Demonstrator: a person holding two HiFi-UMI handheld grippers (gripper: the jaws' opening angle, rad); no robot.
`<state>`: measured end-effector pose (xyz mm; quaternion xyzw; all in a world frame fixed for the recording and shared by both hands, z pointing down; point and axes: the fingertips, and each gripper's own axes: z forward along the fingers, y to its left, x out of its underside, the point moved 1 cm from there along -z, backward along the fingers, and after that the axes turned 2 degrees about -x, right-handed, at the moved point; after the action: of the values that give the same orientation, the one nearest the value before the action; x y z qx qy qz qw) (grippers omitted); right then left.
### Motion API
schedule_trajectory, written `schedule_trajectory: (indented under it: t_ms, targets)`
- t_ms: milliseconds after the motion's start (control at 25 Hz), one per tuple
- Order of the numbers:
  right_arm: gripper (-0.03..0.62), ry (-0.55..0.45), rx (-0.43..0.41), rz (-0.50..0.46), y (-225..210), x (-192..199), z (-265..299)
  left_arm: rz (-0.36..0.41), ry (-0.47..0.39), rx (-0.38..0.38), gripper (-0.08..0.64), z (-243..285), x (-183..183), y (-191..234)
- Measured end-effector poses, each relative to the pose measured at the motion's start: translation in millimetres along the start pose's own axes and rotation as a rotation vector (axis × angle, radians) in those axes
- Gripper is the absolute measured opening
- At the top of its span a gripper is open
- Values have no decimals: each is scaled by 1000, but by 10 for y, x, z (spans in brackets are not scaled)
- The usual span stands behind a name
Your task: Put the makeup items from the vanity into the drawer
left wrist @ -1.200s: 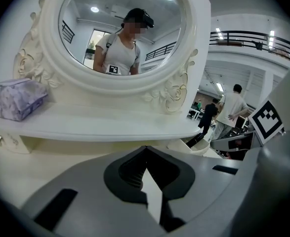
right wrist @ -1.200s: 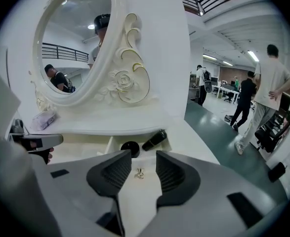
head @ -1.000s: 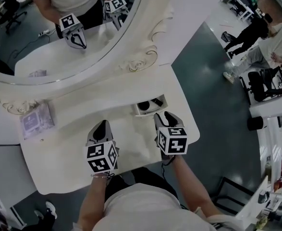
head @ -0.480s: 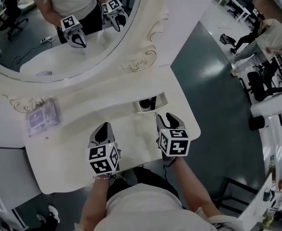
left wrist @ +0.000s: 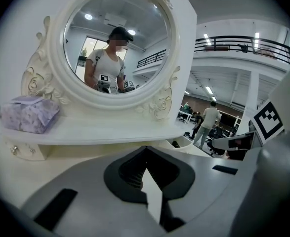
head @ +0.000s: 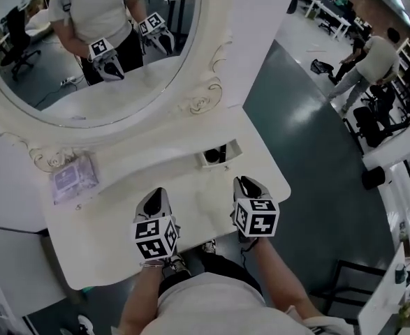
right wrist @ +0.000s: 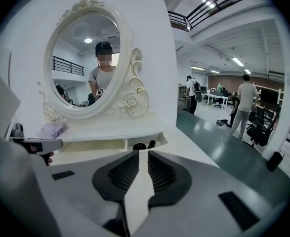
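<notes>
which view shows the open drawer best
The head view: it looks down into the open drawer, showing dark items inside. The right gripper view sees it front-on, with the items barely topping its front. The left gripper view catches only a sliver.

**Tabletop** (head: 114, 236): we find the near part bare from left to right, open from above and from the near edge.
**Shelf** (head: 149, 155): a raised step along the far side; it blocks low travel farther back.
**Purple pouch** (head: 74, 179): takes up the shelf's far left.
**Mirror frame** (head: 205, 103): we count it a wall closing the far side.
**Drawer** (head: 235, 146): far right, mouth open upward; dark items (head: 213, 155) fill part of it.
</notes>
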<state>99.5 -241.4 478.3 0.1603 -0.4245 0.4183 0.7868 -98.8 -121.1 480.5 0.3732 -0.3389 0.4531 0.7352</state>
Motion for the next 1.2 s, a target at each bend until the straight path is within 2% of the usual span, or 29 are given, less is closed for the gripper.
schedule_trajectory:
  t_ms: [200, 440, 600, 840, 1200]
  targets:
    - [37, -22, 19, 25, 120, 115, -219, 20, -4, 50, 6, -182, 31, -40]
    - [24, -71, 34, 41, 357, 276, -475, 26, 23, 101, 6, -319, 186, 37]
    - [18, -65, 35, 64, 469, 444, -593, 22, 49, 118, 6, -348, 291, 75]
    - [18, -61, 15, 81, 499, 550, -662, 30, 39, 140, 6, -349, 251, -51]
    - [17, -103, -10, 84, 327, 375, -735, 56, 8, 142, 6, -322, 66, -287]
